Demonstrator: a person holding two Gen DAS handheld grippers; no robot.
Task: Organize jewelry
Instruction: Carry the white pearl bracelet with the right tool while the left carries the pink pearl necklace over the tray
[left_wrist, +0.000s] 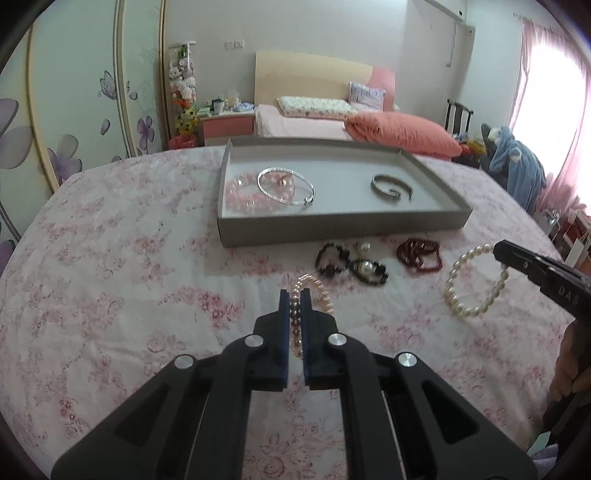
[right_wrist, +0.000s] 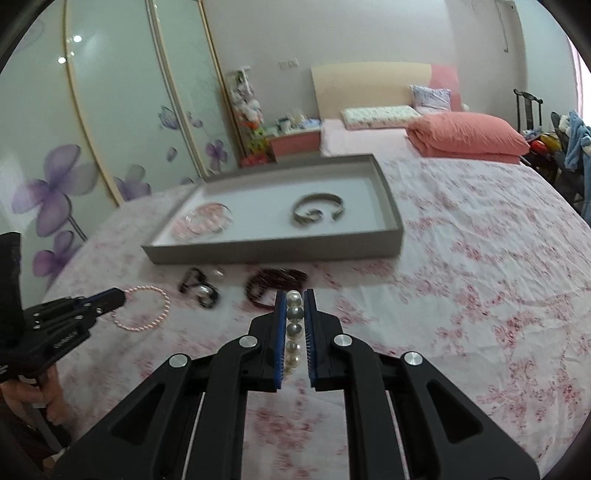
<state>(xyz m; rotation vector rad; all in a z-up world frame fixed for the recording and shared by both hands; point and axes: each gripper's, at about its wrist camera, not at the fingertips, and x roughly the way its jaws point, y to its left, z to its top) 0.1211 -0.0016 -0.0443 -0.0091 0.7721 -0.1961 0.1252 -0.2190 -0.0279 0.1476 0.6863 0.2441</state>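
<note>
Pearl bracelet (right_wrist: 293, 328) edge-on, clamped in right hand-held gripper (right_wrist: 294, 295) | pink bracelet (left_wrist: 297, 321) clamped left (left_wrist: 294, 295)

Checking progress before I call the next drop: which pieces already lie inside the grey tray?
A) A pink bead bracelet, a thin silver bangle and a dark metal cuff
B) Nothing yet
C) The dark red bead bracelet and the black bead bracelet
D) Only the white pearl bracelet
A: the shallow grey tray holds the pink bead bracelet, thin silver bangle and dark metal cuff.

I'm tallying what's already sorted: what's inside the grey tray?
Inside the grey tray: a pink bead bracelet under a thin silver bangle, and a metal cuff. The pink beads hide anything beneath.
</note>
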